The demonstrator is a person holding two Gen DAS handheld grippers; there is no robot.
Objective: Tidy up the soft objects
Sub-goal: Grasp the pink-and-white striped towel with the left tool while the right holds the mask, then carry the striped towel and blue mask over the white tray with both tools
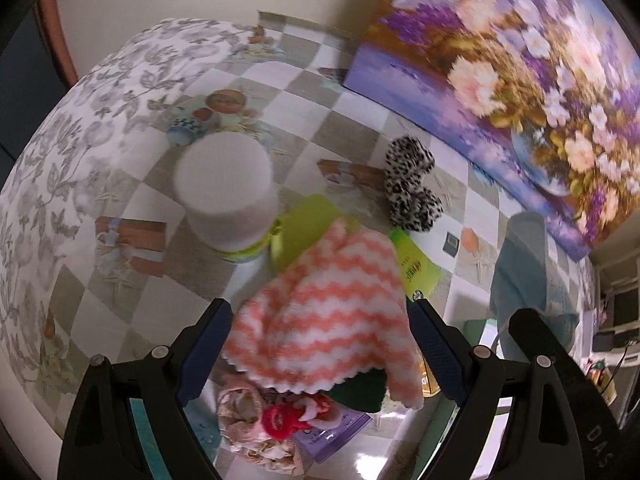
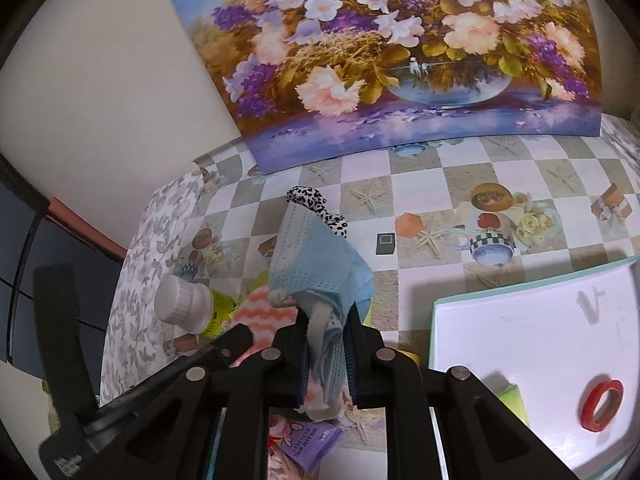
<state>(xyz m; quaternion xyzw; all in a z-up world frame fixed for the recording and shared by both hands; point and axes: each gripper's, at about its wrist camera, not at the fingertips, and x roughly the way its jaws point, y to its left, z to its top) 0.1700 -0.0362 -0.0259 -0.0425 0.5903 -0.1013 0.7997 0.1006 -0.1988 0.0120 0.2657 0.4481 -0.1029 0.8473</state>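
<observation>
Risk: right tongs (image 2: 326,356) pinch the blue cloth (image 2: 316,264) low, so it may slip; left tongs (image 1: 320,344) gape around the striped cloth (image 1: 324,312), ungripped.

left hand-held gripper (image 1: 320,312) spread wide, right hand-held gripper (image 2: 326,344) clamped

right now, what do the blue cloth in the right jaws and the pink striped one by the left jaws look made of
Blue cloth: thin, soft knit or waffle-weave fabric, matte; it shows rows of tiny holes and drapes limply. Pink-and-white striped cloth: fluffy microfibre or coral fleece, probably; it has a fuzzy pile, wavy stripes and a scalloped edge.
</observation>
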